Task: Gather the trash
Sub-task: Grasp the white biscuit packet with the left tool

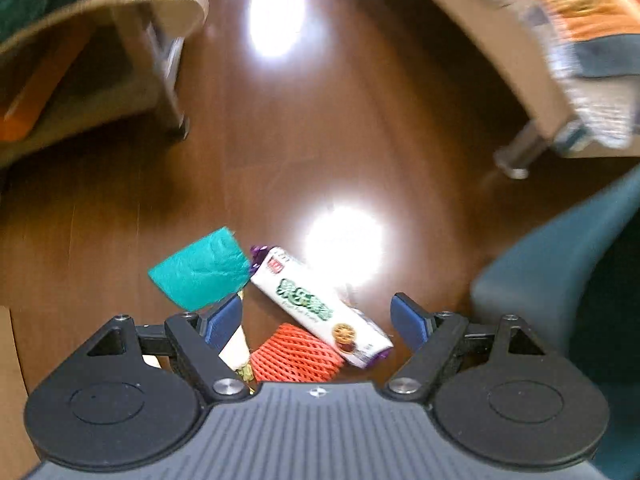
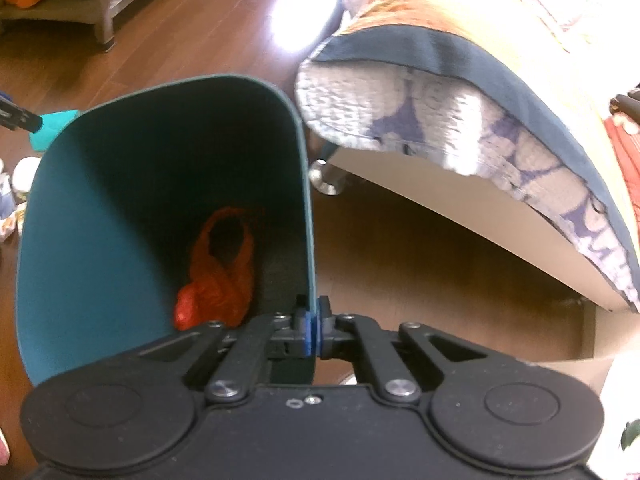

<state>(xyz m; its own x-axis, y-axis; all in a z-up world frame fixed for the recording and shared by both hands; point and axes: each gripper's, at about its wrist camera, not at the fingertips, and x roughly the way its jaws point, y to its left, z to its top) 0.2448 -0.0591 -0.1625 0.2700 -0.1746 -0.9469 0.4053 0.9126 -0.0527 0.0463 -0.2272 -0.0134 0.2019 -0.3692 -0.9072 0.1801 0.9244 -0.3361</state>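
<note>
My left gripper hangs open above litter on the brown wood floor, nothing between its blue pads. Below it lie a white biscuit wrapper with green lettering, an orange foam net and a teal scrap; a pale wrapper is partly hidden behind the left finger. In the right wrist view my right gripper is shut on the rim of the teal bin. A crumpled red plastic bag lies at the bin's bottom. The bin's wall shows at right in the left wrist view.
A bed with a patterned quilt overhangs at right, on a metal leg. A low shelf unit with an orange item stands at far left. More small litter lies left of the bin. Bright glare marks the floor.
</note>
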